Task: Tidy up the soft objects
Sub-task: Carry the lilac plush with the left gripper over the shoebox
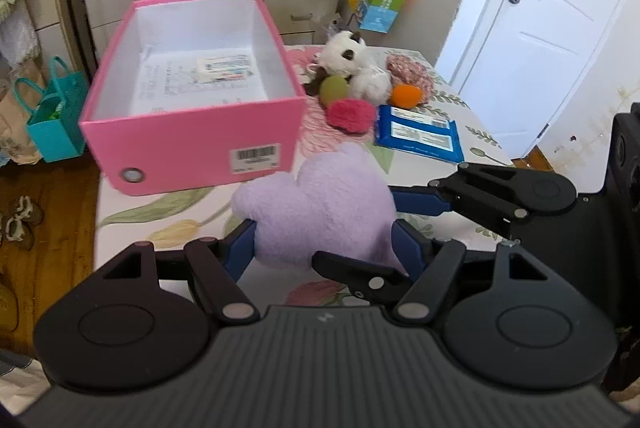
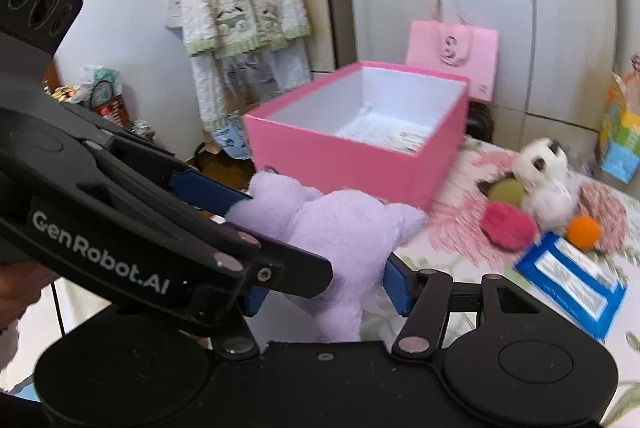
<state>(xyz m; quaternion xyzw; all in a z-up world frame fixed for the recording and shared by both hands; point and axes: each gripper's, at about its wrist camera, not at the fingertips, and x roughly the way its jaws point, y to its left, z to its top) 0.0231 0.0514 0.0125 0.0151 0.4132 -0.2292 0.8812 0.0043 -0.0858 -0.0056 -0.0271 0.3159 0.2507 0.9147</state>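
Both grippers — left (image 1: 324, 240), right (image 2: 320, 284) — angled downward, jaws pinching lilac plush (image 1: 320, 204).

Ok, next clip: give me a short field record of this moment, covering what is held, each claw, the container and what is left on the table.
held item: purple plush, gripped by both claws, lifted clear of the table
left claw: shut on the plush
right claw: shut on the plush
container: pink box, lid off, papers on its floor, no soft items inside
left on table: white plush, green ball, red pompom, orange ball, blue wipes pack
table: floral cloth
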